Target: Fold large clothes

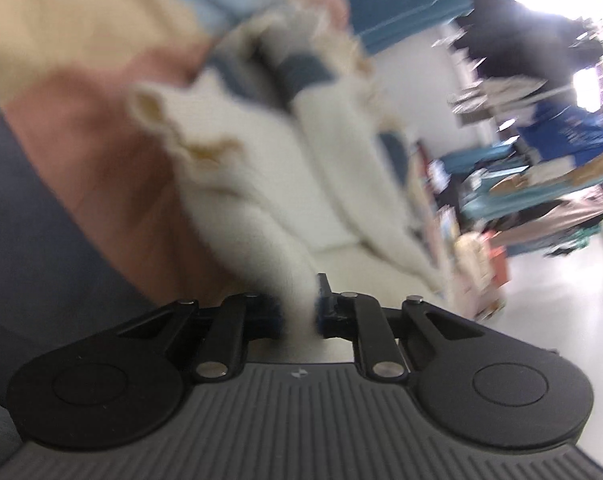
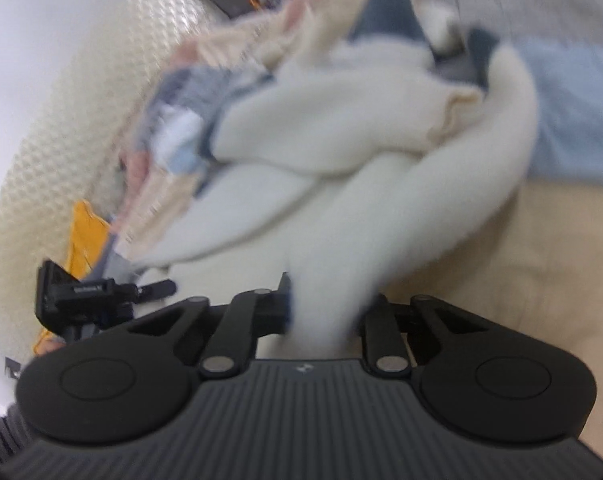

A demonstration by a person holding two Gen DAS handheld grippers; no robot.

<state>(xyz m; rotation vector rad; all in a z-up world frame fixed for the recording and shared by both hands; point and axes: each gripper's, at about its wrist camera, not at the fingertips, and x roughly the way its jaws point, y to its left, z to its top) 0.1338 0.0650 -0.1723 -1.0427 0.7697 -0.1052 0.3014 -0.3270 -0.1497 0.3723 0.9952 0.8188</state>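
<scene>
— Both grippers have hold of the same thing?

— Looks so. The left gripper is clenched on a bunch of the white garment, cloth pinched right between its jaws. The right gripper has its jaws closed on another bunch of that garment. Two grips apart, I'd say, so it can be lifted and spread before any fold.

— Where's the garment itself?

— Running up from each grip into a twisted heap. It's thick, fleecy, with dark blue-grey trim showing near the top. Not flat at all yet; the folding proper hasn't started, I'd judge.

— What's under it?

— A patchwork cover: a brown patch and a beige patch on the left side, a pale blue patch on the right. The rest of the garment lies on that.

— Anything in the way?

— Other clothes are tangled against it on the right view's far side, striped and pinkish; they may drag along. There's an orange cloth by a quilted wall, and some black device just beside the right gripper. Farther off, blurred, shelves and tables of clutter, well apart.
</scene>
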